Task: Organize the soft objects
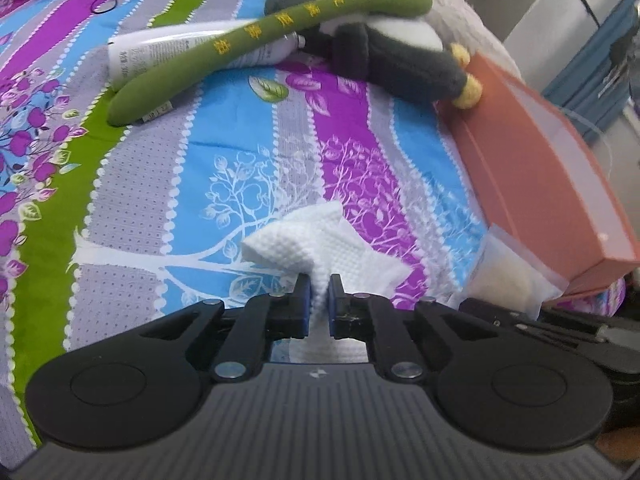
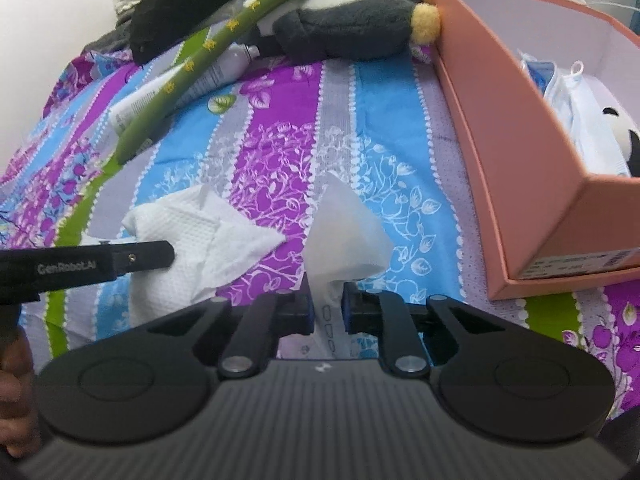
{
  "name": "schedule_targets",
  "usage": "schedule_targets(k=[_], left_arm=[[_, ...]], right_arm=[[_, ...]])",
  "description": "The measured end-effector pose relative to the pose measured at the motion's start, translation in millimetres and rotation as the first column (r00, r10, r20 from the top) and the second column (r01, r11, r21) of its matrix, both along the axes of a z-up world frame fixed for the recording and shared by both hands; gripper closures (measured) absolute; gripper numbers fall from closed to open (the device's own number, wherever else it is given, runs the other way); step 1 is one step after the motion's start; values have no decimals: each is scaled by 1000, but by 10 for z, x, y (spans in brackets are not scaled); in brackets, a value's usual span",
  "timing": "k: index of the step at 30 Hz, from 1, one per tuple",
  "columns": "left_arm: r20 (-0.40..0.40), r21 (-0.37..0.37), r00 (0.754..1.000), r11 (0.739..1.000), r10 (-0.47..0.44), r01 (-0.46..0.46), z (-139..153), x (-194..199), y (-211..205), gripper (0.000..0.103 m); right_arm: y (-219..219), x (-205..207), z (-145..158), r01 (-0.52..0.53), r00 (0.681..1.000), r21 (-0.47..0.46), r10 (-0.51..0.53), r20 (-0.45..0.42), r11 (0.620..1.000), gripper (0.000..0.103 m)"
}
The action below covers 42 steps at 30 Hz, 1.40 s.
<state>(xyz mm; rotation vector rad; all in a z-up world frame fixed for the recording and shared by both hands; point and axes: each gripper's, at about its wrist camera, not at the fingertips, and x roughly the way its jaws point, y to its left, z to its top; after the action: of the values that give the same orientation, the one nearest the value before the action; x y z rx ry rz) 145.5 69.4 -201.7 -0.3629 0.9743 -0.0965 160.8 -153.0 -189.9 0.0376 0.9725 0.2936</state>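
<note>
My left tool [image 1: 319,298] pinches the limp white cloth [image 1: 316,236] at its bunched edge low in the frame on the bed [image 1: 132,216], while my right tool [image 2: 326,304] clamps a light, crinkly clear packet [image 2: 346,232] near the orange box [image 2: 516,168].

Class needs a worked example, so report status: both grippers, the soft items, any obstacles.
Left gripper shut on white cloth. Right gripper shut on plastic packet. Orange box open at right; nothing blocking the path.
</note>
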Motion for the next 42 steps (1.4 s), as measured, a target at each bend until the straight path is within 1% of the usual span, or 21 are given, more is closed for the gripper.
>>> schedule_targets(k=[7, 9, 14, 18, 23, 28, 34, 40, 42], left_arm=[[49, -42, 999, 999, 22, -20, 288, -128, 65, 93], [57, -68, 998, 997, 24, -20, 388, -148, 74, 93], [109, -64, 994, 998, 22, -15, 669, -191, 39, 93], [148, -70, 989, 997, 29, -19, 900, -221, 34, 93], [194, -76, 981, 997, 14, 1, 1199, -219, -32, 93], [252, -78, 968, 996, -12, 33, 1515, -210, -145, 93], [326, -84, 945, 994, -37, 68, 1854, -196, -265, 93], [370, -76, 926, 992, -68, 103, 2092, -165, -391, 93], [384, -80, 920, 990, -78, 117, 2163, -165, -441, 93]], right_arm=[[5, -144, 279, -4, 999, 27, 3, 50, 1000, 87], [12, -170, 359, -9, 998, 32, 8, 61, 999, 87], [-1, -205, 577, -7, 995, 37, 4, 97, 999, 87], [-100, -185, 839, 29, 990, 64, -37, 135, 998, 87], [-173, -207, 1180, 28, 976, 59, -40, 213, 998, 87], [-248, -225, 1466, 25, 962, 72, -44, 270, 997, 87], [-339, -257, 1735, 26, 945, 91, -54, 324, 995, 86], [-435, -282, 1944, 29, 923, 95, -63, 380, 995, 86], [-492, -281, 1983, 44, 916, 81, -72, 394, 996, 86]])
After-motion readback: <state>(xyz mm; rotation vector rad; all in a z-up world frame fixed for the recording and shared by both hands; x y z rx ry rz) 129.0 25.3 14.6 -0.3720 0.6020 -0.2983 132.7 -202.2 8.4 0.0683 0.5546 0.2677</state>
